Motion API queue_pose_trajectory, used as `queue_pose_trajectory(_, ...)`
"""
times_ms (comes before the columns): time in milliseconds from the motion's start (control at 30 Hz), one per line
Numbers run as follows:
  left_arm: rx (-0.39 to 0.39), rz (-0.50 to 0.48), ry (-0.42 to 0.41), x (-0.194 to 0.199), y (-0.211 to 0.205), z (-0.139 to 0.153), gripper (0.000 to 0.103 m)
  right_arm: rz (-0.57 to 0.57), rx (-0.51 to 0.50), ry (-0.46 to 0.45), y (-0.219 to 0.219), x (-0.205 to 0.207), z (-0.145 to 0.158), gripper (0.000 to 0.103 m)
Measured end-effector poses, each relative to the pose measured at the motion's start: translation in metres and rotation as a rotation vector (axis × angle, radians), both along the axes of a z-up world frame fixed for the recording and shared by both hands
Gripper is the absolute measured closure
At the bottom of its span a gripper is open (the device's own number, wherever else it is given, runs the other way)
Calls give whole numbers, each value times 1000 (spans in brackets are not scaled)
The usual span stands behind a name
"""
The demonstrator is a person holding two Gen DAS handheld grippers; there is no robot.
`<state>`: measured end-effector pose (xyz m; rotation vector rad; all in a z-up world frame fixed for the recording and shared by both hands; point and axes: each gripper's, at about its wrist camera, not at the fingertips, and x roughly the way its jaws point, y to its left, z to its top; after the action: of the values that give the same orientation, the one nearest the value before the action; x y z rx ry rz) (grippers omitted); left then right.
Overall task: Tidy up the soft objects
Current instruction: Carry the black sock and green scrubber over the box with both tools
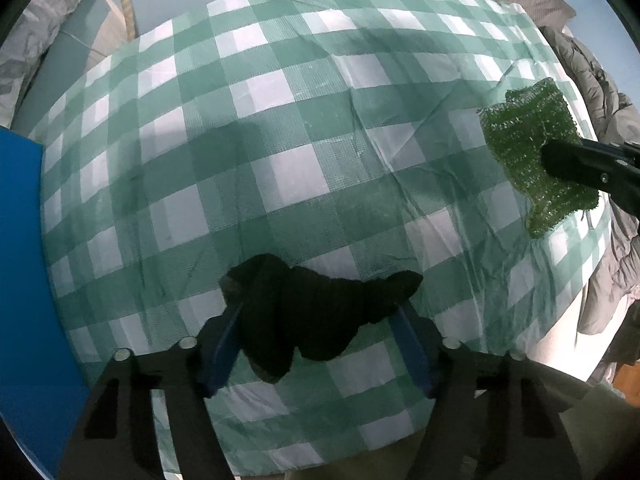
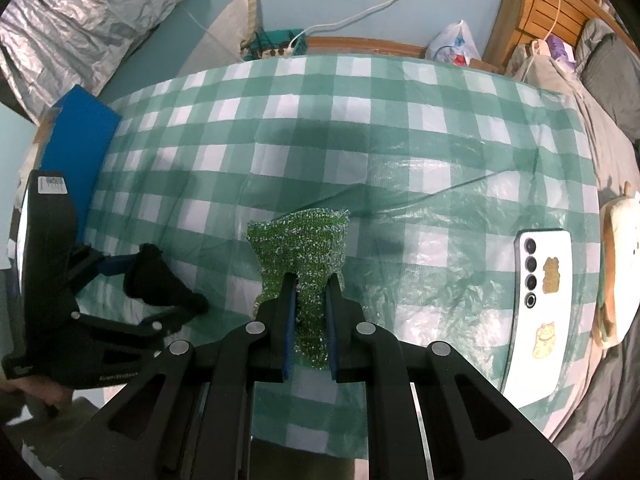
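My left gripper (image 1: 320,312) is shut on a black soft cloth (image 1: 316,312), which bulges between its blue pads just above the green-and-white checked tablecloth (image 1: 256,168). It also shows in the right wrist view (image 2: 160,276), held by the left gripper (image 2: 168,280) at the lower left. My right gripper (image 2: 312,280) is shut on a green sparkly knitted scrubber (image 2: 300,240), held off the cloth. The scrubber also shows at the right of the left wrist view (image 1: 524,140), pinched by the right gripper (image 1: 560,160).
A blue box (image 2: 76,136) sits at the table's left edge. A white phone (image 2: 540,300) with cat stickers lies at the right. A plush toy (image 2: 620,264) and grey bedding (image 1: 592,80) lie beyond the right edge. Silver foil wrap (image 2: 80,12) lies at the back left.
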<state>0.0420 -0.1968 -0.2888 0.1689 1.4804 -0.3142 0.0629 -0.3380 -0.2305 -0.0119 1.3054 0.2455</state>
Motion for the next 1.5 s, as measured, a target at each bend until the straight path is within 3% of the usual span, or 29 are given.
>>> queue_pose_trajectory(200,8,4,-13,-1,8,3,46,8,8,-9,2,-2,4,92)
queue_pose_trajectory(467,8,50,-49,-11,22,20,48,17,10,-29,5,-2,13,92)
queue_pose_trajectory(1133,-43,155,-235,-10,61,124,48,59,11,-115,33,-1,72,92)
queue_pose_trajectory(1500,-49,189,-298,-12,85,159,48,88,30,-153,56,0,101,92)
